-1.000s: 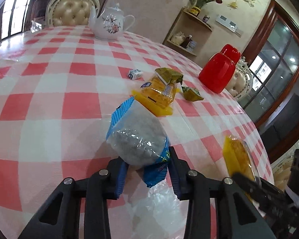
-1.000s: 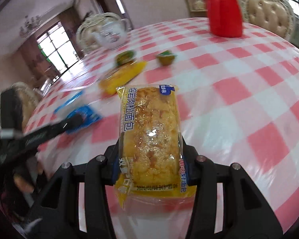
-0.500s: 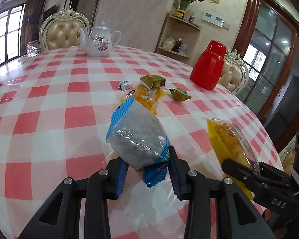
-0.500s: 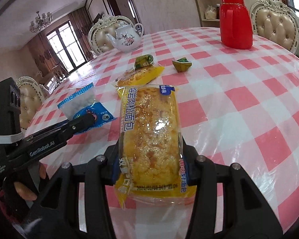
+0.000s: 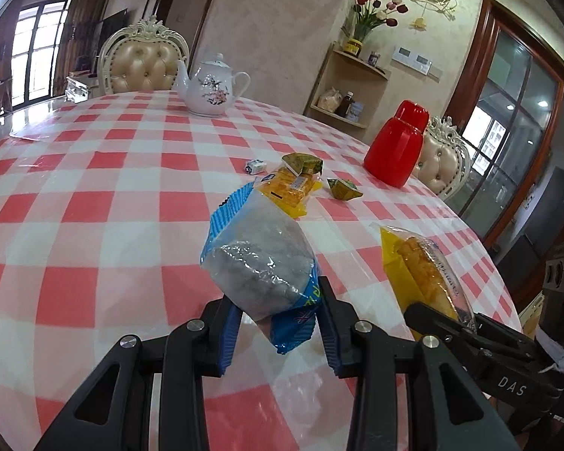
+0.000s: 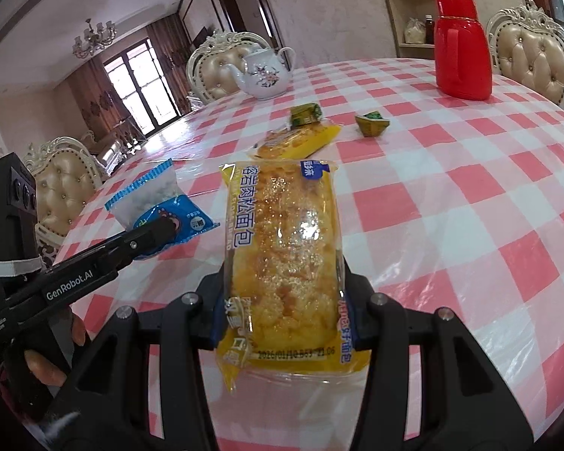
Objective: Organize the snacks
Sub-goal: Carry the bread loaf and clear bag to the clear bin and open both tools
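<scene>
Table (image 5: 75, 188): round, covered in a red-and-white checked cloth under a clear plastic sheet.

Teapot (image 5: 212, 90): white china with a floral print, at the far edge, in front of a cream padded chair (image 5: 143, 64).

Left gripper (image 5: 278, 323): both fingers pressed against the lower end of a blue packet (image 5: 259, 267), holding it tilted above the cloth. The packet is clear in the middle with blue crimped ends and shows a pale grey filling; what the filling is cannot be made out.

Small wrapped sweet (image 5: 255, 167): white and blue, lying alone on the cloth beyond the blue packet.

Loose yellow bread pack (image 5: 287, 188): flat on the cloth near the table's centre. A green-gold wrapped snack (image 5: 303, 162) lies at its far end, touching or just beside it. A second green-gold snack (image 5: 343, 189) lies just to the right, apart from the pack.

Right gripper (image 6: 282, 300): fingers clamped on both long sides of a yellow bread pack (image 6: 284, 248), held lengthwise off the table with its printed face up. The clear window shows a golden crumbed loaf; a date stamp runs along the near end. In the left wrist view this pack (image 5: 423, 267) appears edge-on, to the right of the blue packet and well apart from it.

Red flask (image 5: 396, 146): upright near the right far edge, well apart from the snacks.

Wall shelf (image 5: 351, 90): behind the table, holding jars.
</scene>
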`<state>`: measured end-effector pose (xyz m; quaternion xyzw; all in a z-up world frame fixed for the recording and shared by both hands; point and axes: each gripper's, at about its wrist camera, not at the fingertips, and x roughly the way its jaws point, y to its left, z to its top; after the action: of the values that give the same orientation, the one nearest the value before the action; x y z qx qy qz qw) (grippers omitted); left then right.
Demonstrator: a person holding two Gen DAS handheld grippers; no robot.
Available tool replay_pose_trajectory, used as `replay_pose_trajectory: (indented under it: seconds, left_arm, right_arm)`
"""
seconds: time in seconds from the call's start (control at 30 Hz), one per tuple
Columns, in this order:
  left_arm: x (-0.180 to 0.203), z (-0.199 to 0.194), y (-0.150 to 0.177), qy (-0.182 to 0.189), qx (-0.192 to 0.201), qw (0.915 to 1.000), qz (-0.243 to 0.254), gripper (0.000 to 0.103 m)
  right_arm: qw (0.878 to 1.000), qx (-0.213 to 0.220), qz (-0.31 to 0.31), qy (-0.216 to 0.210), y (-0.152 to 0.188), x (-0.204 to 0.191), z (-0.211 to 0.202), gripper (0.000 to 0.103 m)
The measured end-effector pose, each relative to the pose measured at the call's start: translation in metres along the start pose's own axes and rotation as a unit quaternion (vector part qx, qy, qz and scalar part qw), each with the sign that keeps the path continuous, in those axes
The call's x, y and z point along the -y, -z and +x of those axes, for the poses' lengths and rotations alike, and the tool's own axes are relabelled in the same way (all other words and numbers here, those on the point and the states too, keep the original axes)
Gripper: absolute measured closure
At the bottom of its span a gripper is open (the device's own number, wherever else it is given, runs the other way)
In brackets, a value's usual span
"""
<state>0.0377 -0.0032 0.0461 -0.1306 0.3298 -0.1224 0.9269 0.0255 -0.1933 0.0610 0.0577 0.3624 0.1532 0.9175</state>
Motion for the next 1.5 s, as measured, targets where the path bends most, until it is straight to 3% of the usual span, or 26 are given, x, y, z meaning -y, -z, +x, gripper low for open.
replay_pose_trajectory:
  seconds: [0.53,0.97,1.23,1.5]
  left_arm:
    - [-0.025,-0.066,0.033,-0.015,0.035,0.9979,-0.051,0.064]
    - [-0.052,-0.119,0.048,-0.061,0.066,0.9936,-0.069,0.064]
    - [-0.073,-0.157,0.064,-0.086,0.075,0.9904,-0.079,0.064]
    - [-0.095,-0.207,0.086,-0.123,0.089,0.9849,-0.084,0.064]
  right_arm:
    - [0.999,-0.008,-0.034,-0.034,0.022,-0.046,-0.008,0.052]
    - [0.994,-0.022,-0.072,-0.077,0.040,-0.100,-0.007,0.052]
    - [0.987,-0.035,-0.101,-0.119,0.051,-0.142,-0.003,0.052]
    - [0.972,-0.051,-0.154,-0.171,0.068,-0.198,0.001,0.052]
